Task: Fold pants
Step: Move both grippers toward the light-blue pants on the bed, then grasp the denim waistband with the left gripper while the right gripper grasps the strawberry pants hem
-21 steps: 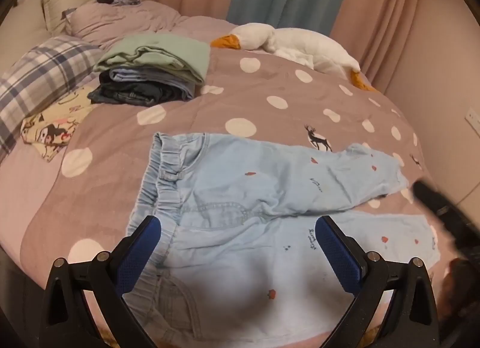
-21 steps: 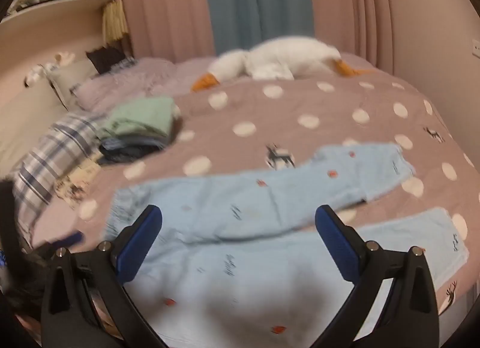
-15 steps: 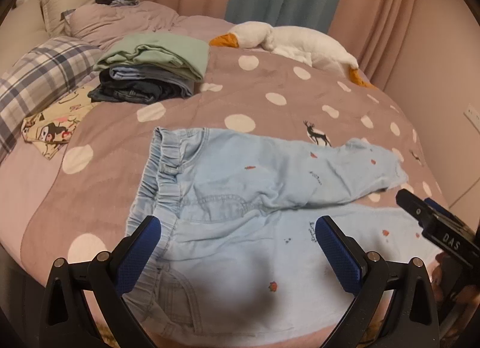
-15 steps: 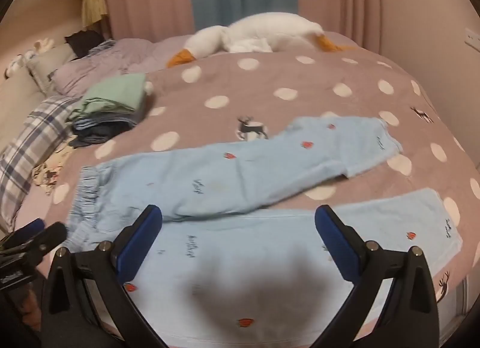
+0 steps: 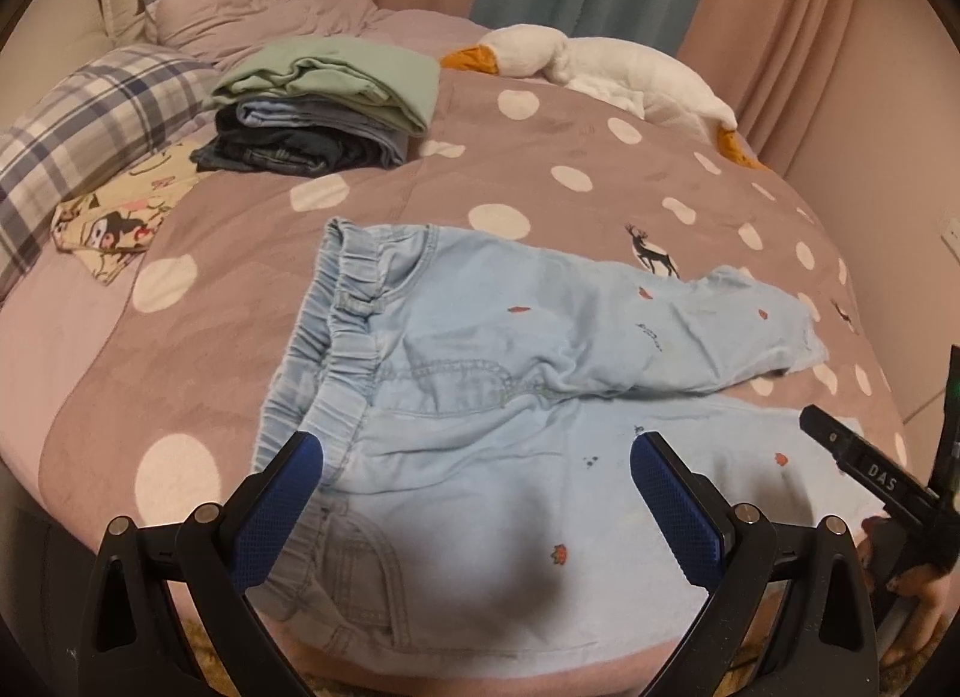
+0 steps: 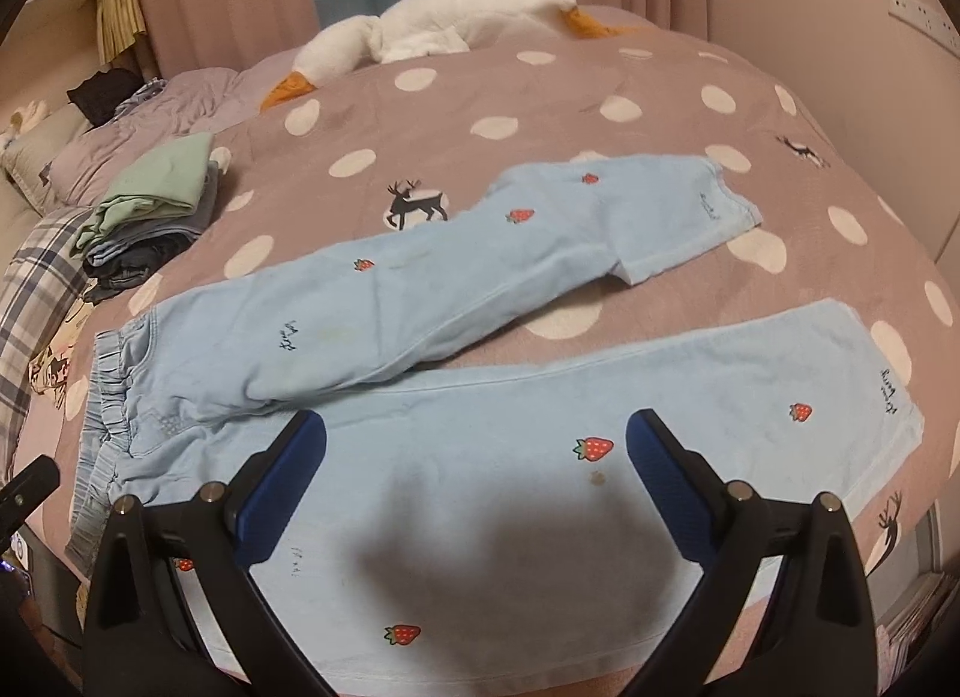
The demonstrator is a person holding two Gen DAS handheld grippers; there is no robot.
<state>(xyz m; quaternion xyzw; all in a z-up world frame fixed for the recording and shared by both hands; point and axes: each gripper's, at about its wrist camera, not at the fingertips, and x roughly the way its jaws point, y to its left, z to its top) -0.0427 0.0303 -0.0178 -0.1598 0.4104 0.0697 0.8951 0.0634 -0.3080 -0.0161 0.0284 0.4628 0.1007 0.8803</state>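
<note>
Light blue pants (image 5: 480,397) with small strawberry prints lie spread flat on the dotted mauve blanket (image 5: 252,253), waistband to the left, both legs running right. In the right wrist view the pants (image 6: 540,457) show the far leg angled away from the near leg. My left gripper (image 5: 477,493) is open and empty, above the waistband and hip area. My right gripper (image 6: 477,475) is open and empty, above the near leg. The right gripper's body shows at the right edge of the left wrist view (image 5: 870,469).
A stack of folded clothes (image 5: 324,102) sits at the back left, next to a plaid pillow (image 5: 78,144) and a patterned cloth (image 5: 114,217). A white goose plush (image 5: 600,66) lies at the back. Curtains and a wall bound the far side.
Both grippers have shifted over the pants; the right wrist view has swung toward the legs and steadied. The pants have not moved. Both grippers stay open.
</note>
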